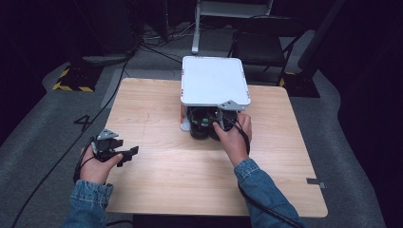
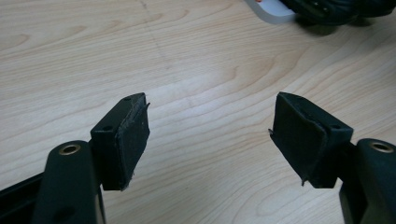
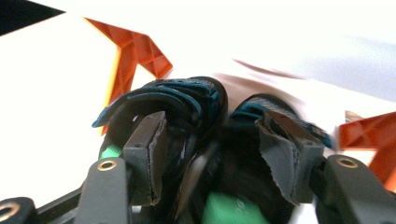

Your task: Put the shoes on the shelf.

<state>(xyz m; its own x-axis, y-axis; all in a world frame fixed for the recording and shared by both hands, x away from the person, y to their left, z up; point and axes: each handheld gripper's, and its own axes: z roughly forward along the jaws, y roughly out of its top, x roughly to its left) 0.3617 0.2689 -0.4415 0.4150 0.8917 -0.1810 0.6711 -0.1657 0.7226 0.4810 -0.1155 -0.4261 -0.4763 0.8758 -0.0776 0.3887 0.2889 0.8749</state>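
— Dark floor and cables lie all around our wooden table (image 1: 190, 175). What do we see on it?

— We see a white rack (image 1: 215, 80) with a flat top at the far side of the table. It has orange corner pieces (image 3: 135, 51) under the top. A pair of black shoes (image 1: 205, 124) sits under that top, at the front edge. The shoes have blue straps and green bits inside.

— Where is our right gripper (image 3: 212, 154)?

— Our right hand (image 1: 234, 135) has pushed it right up to the shoes, under the rack's front corner. In the right gripper view, one black jaw is inside the left shoe (image 3: 173, 121) by its heel. The other jaw is against the right shoe (image 3: 252, 154). The two shoe walls are between them.

— Is it squeezing the shoes?

— The jaws stand fairly wide. The picture is blurry there, so we cannot tell if the pads press on the shoes.

— And our left gripper (image 2: 210, 140)?

— Our left hand (image 1: 97, 164) holds it near the left edge of the table, well apart from the shoes. Its jaws are wide and hold nothing. We see bare wood between them. In the left gripper view, a corner of the rack and the shoes peek in at the top.
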